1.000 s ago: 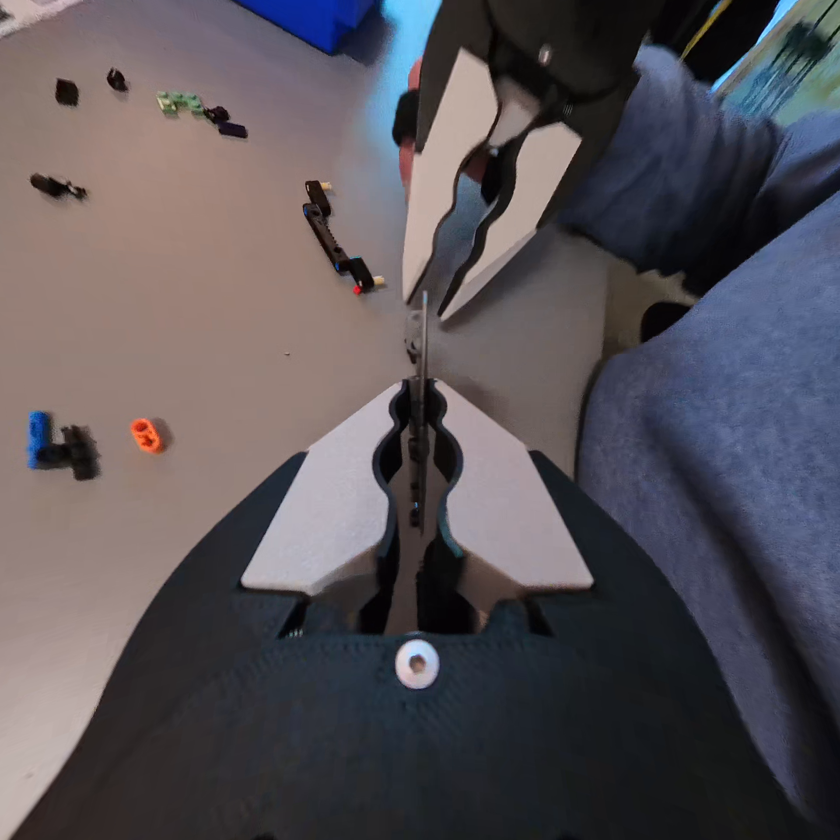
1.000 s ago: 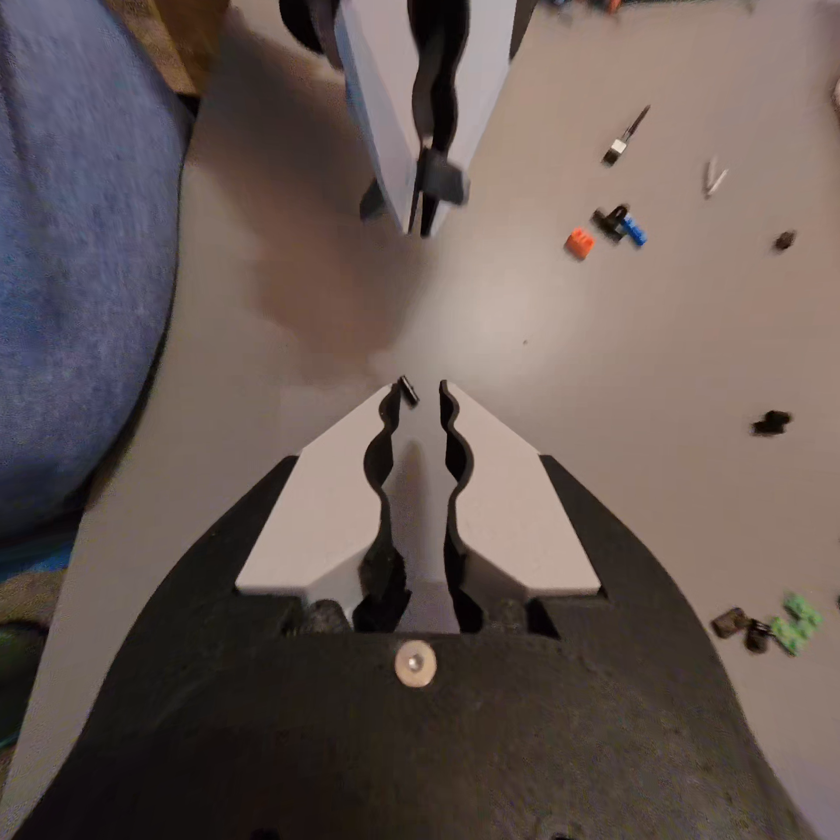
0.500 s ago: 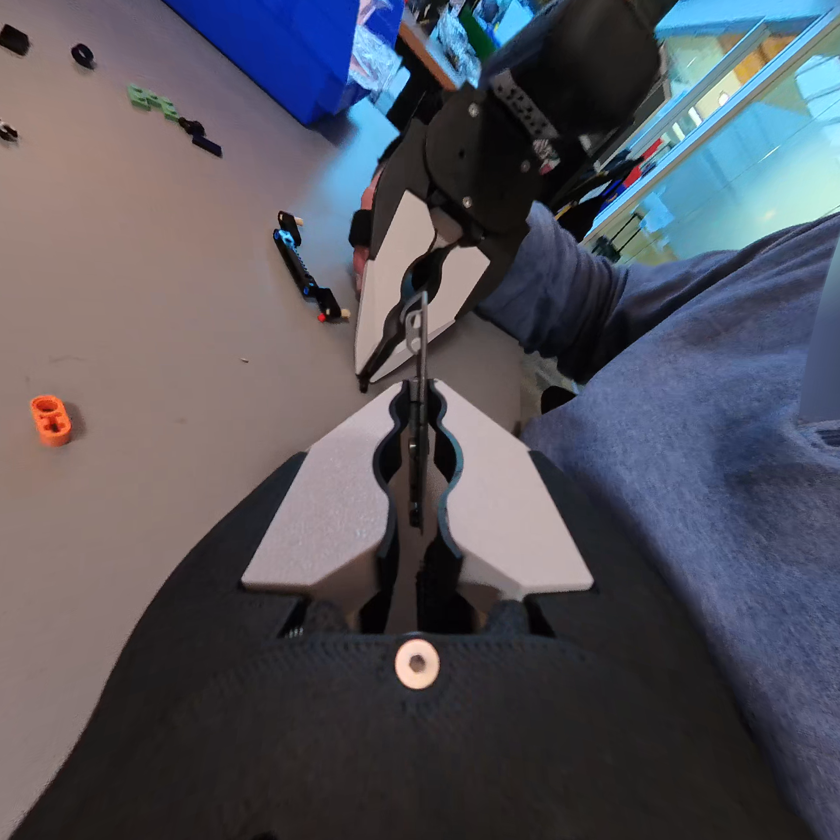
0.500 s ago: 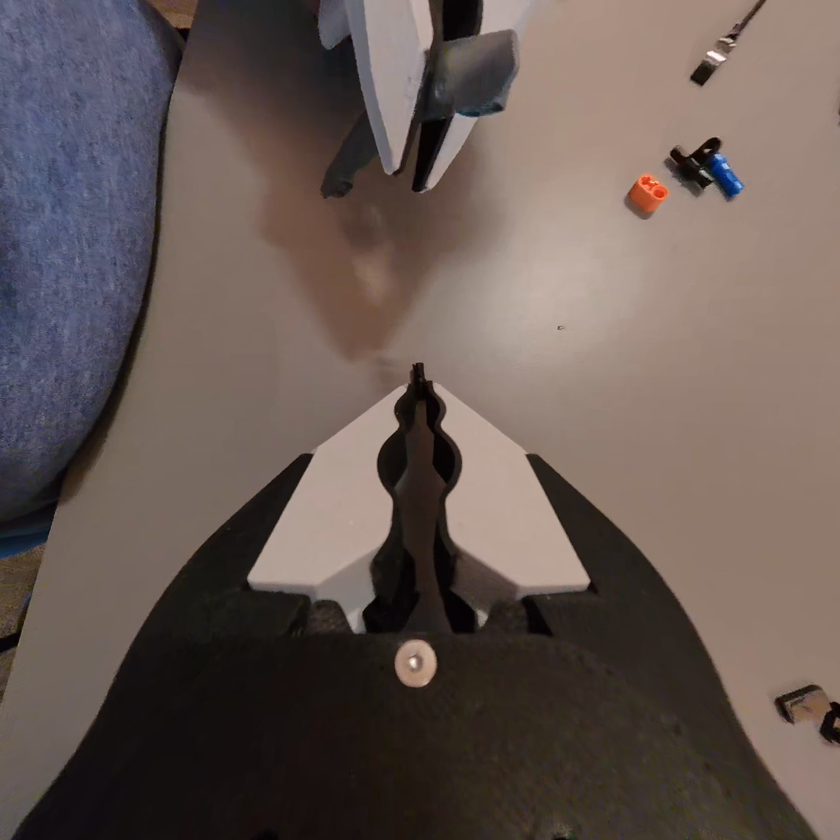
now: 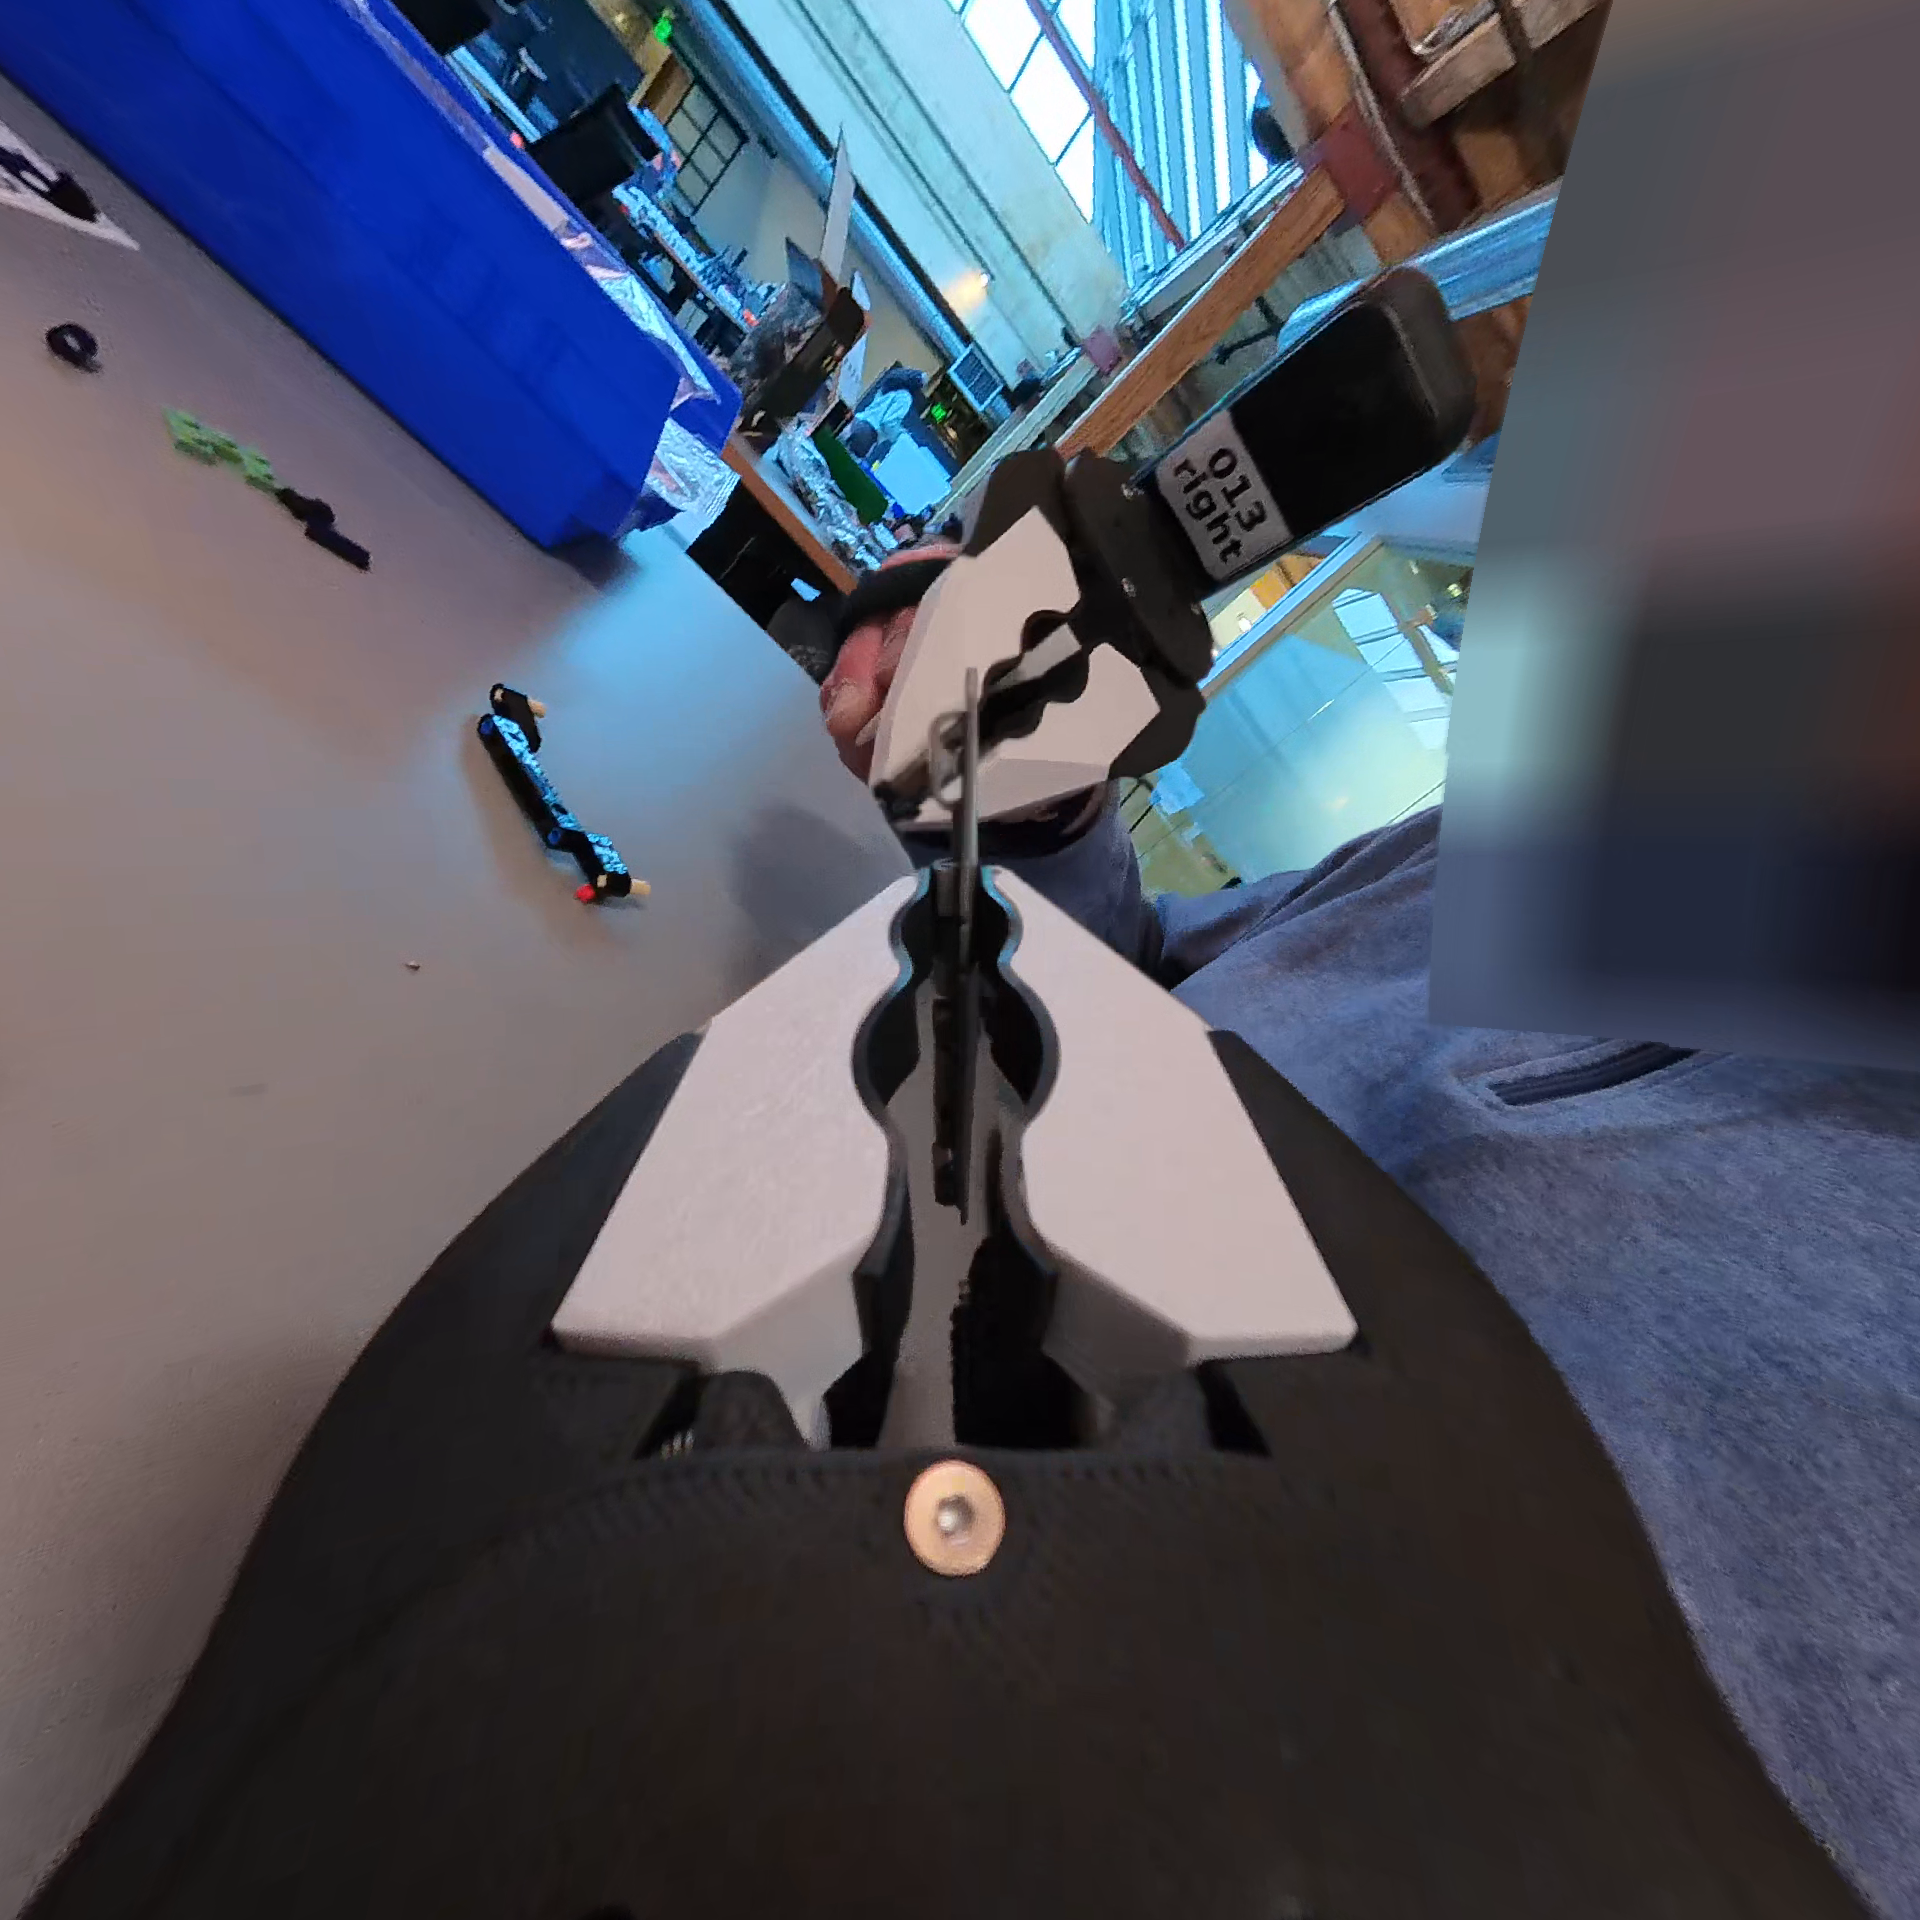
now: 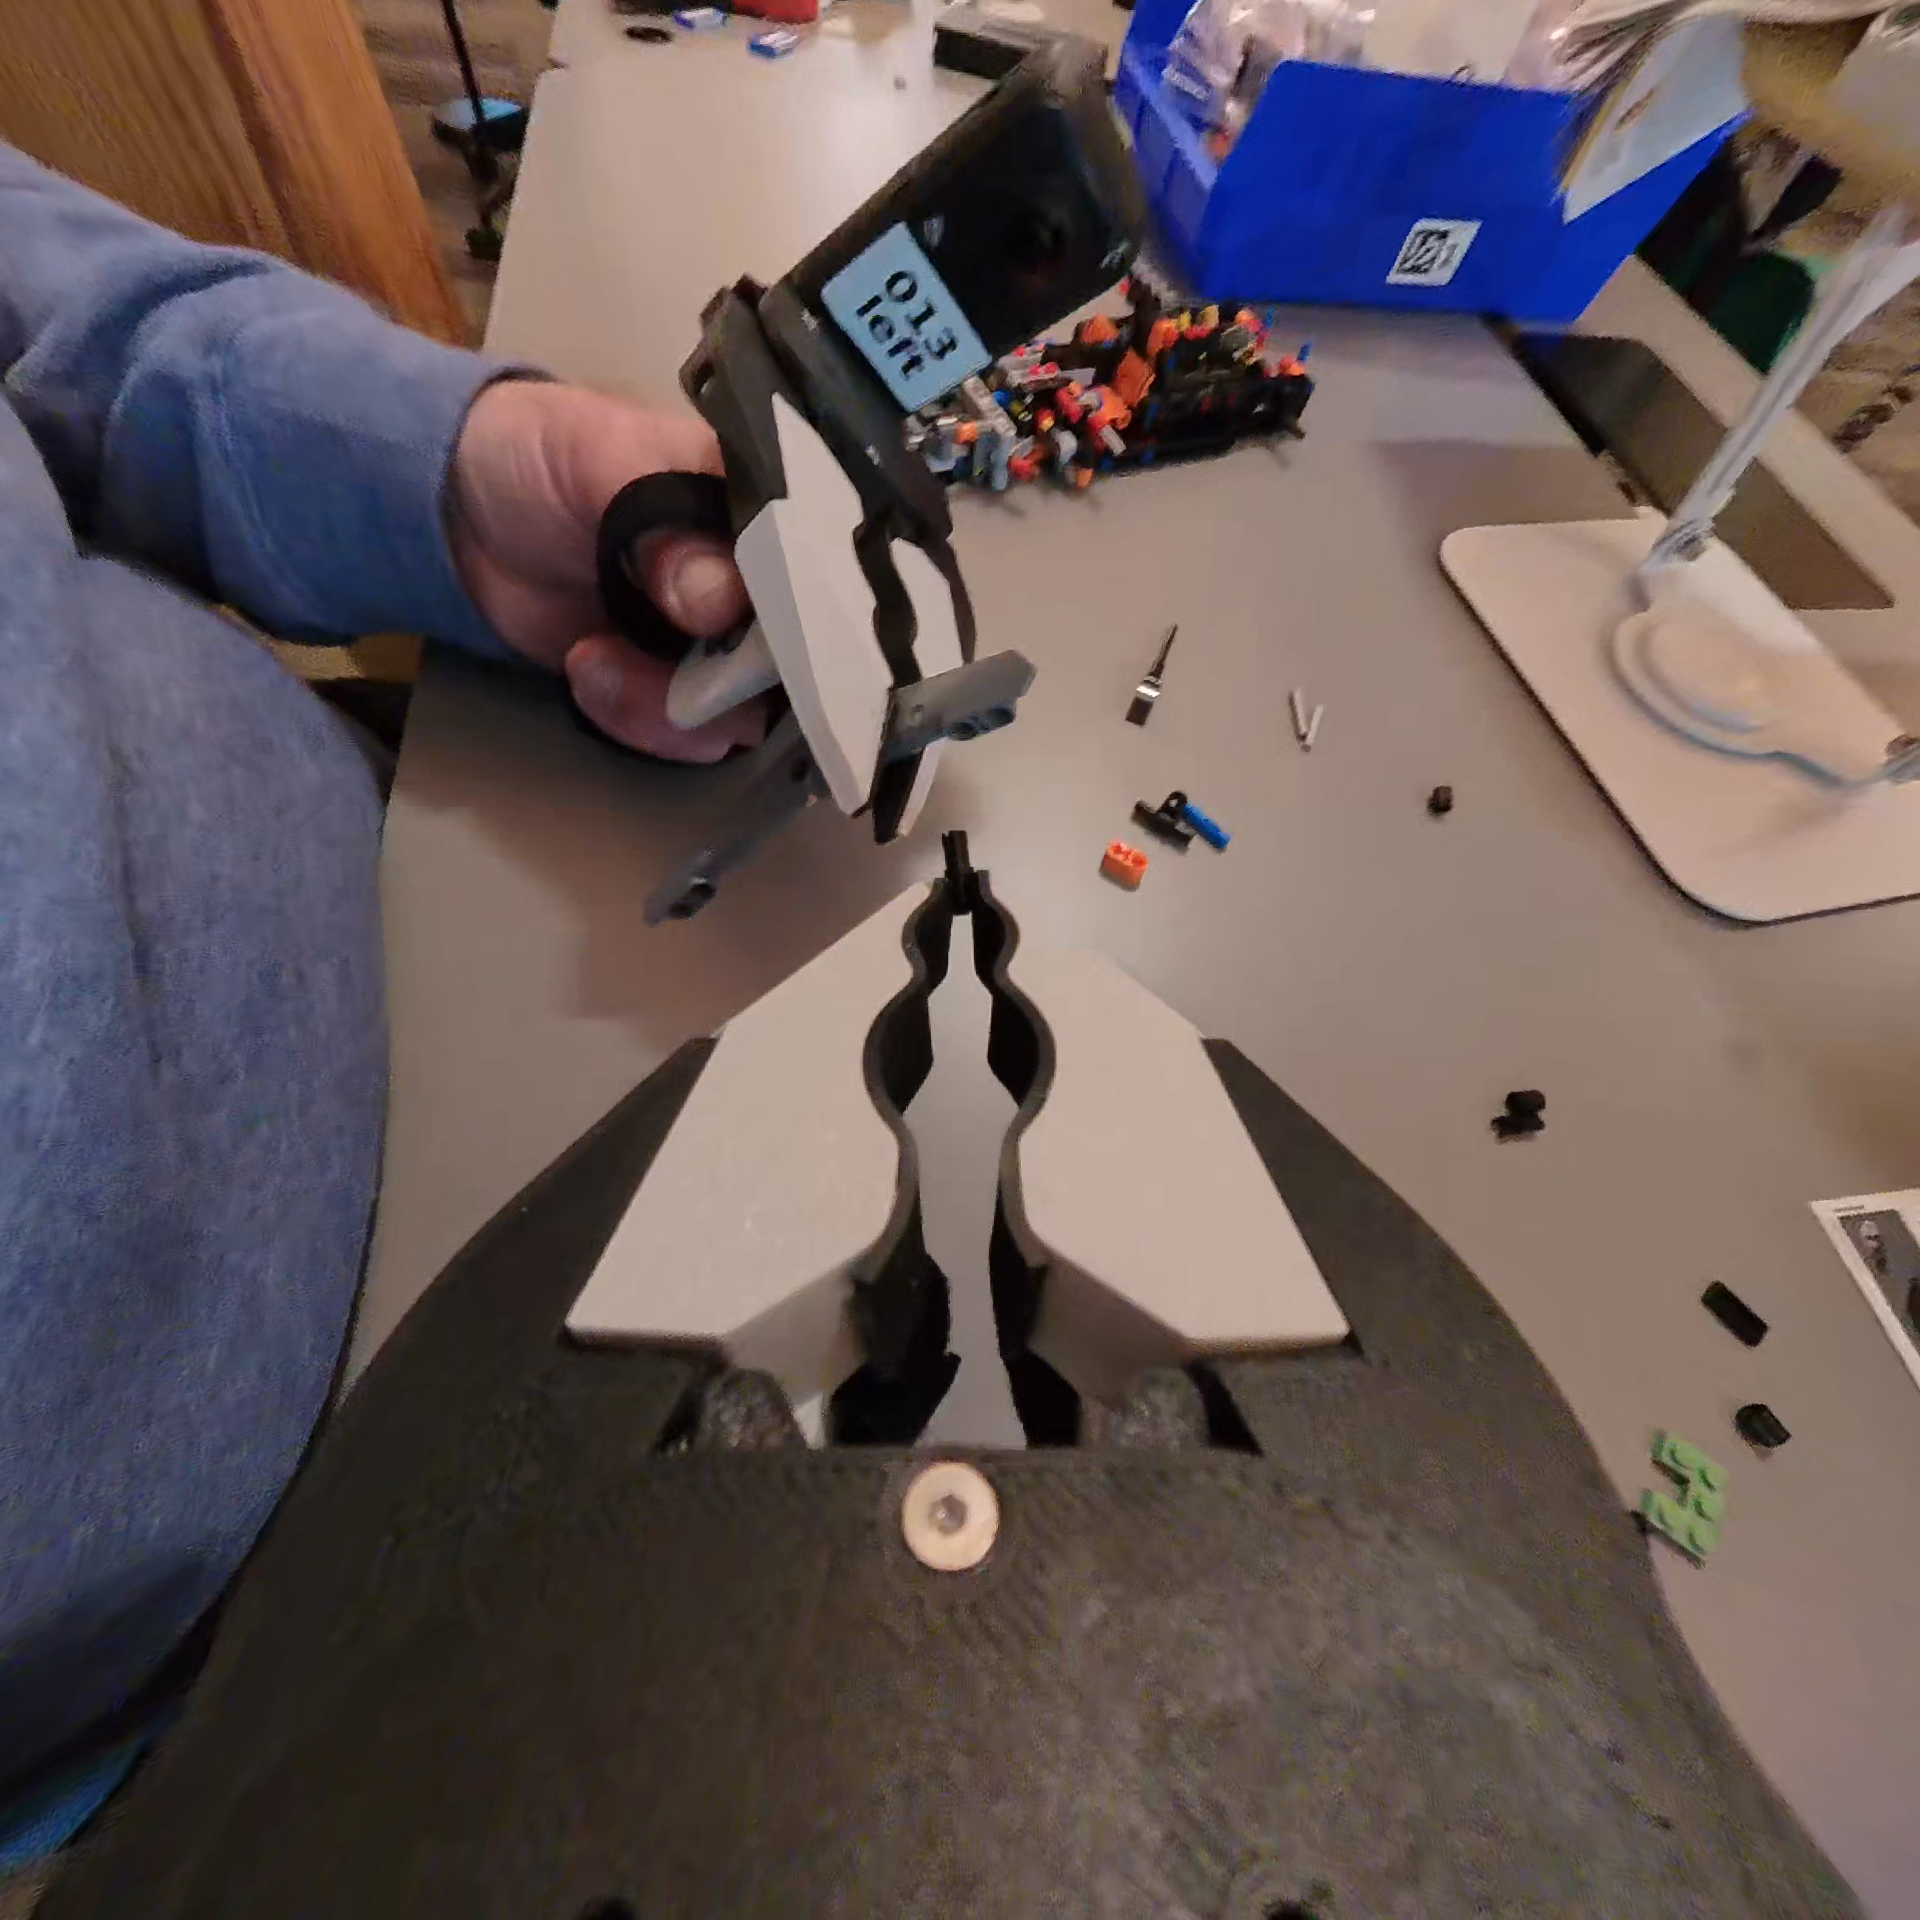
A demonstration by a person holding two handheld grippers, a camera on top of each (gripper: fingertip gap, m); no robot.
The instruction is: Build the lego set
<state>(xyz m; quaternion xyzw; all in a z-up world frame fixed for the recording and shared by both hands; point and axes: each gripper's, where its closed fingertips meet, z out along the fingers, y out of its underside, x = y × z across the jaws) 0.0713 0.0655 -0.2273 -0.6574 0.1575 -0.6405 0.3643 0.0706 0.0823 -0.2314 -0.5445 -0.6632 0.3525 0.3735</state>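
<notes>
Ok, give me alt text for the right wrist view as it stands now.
The right gripper pinches a small black pin at its fingertips, aimed at a grey Lego beam clamped in the left gripper just ahead. Loose pieces and a partly built model lie on the grey table.

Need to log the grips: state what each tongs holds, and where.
Left tongs: shut on a grey beam, gripped near its middle, both ends sticking out. Right tongs: shut on a small black pin, pinched at its base by the tips.
</notes>
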